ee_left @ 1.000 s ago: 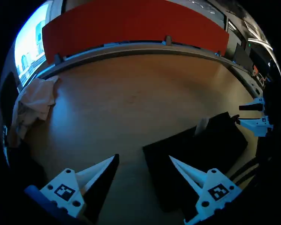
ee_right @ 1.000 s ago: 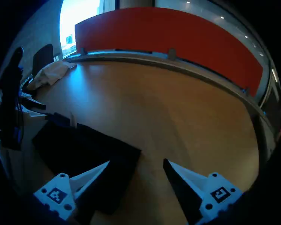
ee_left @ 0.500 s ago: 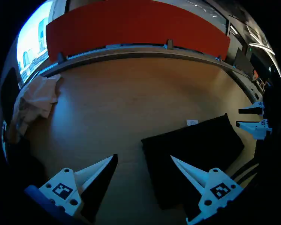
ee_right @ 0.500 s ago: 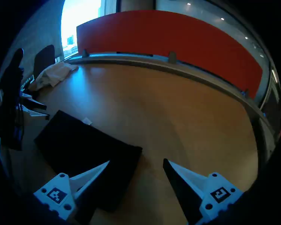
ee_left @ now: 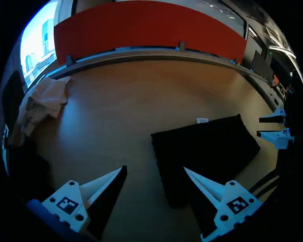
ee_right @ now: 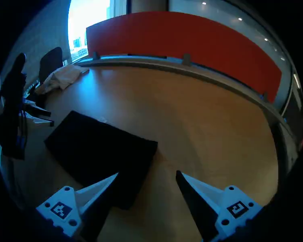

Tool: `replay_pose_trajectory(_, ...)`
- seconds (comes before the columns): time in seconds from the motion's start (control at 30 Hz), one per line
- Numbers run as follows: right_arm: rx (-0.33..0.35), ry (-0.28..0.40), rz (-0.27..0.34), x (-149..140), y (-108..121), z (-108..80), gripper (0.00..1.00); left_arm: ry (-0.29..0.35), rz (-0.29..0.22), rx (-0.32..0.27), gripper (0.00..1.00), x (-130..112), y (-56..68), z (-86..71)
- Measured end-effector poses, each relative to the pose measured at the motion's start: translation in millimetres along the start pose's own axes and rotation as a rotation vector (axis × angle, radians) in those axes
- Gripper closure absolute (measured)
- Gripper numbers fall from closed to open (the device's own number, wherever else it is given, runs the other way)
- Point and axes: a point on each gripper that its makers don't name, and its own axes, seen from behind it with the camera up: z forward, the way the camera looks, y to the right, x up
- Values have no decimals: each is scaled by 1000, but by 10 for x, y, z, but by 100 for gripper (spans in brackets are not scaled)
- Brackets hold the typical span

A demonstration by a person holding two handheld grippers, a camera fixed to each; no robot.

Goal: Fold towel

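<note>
step: we judge one fold done | towel (ee_left: 204, 149) lies flat on the table (ee_left: 123, 101), near both grippers | jaws: left gripper (ee_left: 154, 168) and right gripper (ee_right: 146, 173) spread, holding nothing | next: we pinch an edge and fold again, if needed

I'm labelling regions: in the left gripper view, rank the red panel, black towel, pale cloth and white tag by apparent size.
1. red panel
2. black towel, nearer the camera, so true size against the panel is unsure
3. pale cloth
4. white tag
</note>
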Motion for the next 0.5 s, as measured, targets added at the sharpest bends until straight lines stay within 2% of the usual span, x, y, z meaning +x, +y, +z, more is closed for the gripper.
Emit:
replay_pose_trajectory(0.27, 3, 12, 23, -93, -62, -197, 0, 2, -23, 10, 7, -188, 30, -227)
replay_pose_trajectory(0.5, 5, 11, 7, -159, -72, -282, 0, 7, -31, 30, 7, -313, -8, -364)
